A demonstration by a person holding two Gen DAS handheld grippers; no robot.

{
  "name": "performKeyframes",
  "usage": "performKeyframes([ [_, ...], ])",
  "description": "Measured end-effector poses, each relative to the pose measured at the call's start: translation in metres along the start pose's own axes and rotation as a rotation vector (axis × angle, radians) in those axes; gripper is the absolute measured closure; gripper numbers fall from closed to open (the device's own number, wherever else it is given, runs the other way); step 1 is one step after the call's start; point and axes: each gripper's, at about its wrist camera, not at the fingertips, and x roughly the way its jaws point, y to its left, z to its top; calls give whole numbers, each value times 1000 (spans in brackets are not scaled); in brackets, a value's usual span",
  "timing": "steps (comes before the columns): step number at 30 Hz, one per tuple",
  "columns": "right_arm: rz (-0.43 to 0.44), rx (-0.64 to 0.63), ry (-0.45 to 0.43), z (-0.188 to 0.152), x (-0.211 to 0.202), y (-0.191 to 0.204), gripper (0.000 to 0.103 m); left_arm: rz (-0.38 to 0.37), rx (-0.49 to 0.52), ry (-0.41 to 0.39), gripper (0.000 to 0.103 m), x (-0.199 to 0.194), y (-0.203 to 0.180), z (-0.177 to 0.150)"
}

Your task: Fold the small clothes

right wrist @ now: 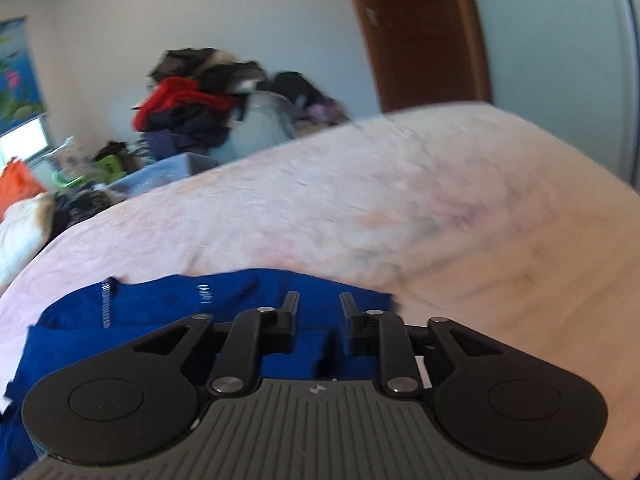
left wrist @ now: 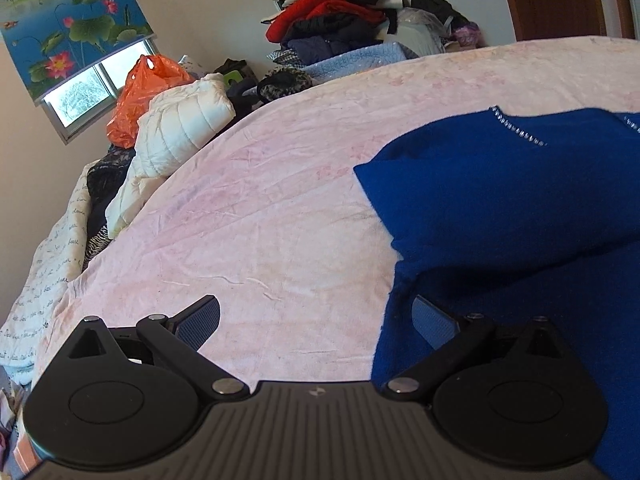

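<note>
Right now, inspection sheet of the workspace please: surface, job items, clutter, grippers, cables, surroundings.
Surface: pink bedspread, wrinkled, covers the bed.
Job's things: blue garment lying on the bedspread, a fold raised across it, sparkly trim at the neckline.
Clutter: clothes pile against the wall; white padded jacket and orange plastic bag beside the bed.
Grippers: left gripper open wide, one finger over the garment's edge, the other over bedspread; right gripper open with a narrow gap, above the garment, view blurred.
Cables: nothing seen.
Surroundings: lotus-print blind over a window, wooden door.
</note>
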Motion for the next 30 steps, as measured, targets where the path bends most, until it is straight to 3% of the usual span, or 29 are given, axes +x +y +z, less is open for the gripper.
performKeyframes([
  [1, 30, -17, 35, -2, 5, 6, 67, -18, -9, -3, 0, -3, -2, 2],
  [2, 39, -34, 82, -4, 13, 11, 67, -35, -18, -2, 0, -5, -5, 4],
  [5, -41, -49, 172, -14, 37, 10, 67, -77, -49, 13, 0, -7, -11, 5],
  [8, -47, 6, 131, -17, 23, 5, 64, -110, -67, 33, 0, -7, -16, 3],
  [12, -19, -98, 113, -22, 5, 20, 44, -125, -65, 51, 0, -7, -25, -2],
  [15, -43, -164, 177, -33, 13, 21, 42, -134, -69, 71, 0, -6, -30, -6],
  [18, -116, -177, 166, -36, 7, 19, 42, -140, -66, 77, 0, -9, -32, -9],
  [25, -75, -178, 134, -41, -32, 12, 39, -187, -69, 88, 0, -23, -35, -19],
  [28, -139, -224, 109, -43, -56, 2, 39, -222, -58, 90, 0, -32, -40, -26],
  [30, -248, -308, 68, -43, -74, -3, 37, -253, -53, 94, 0, -39, -42, -31],
])
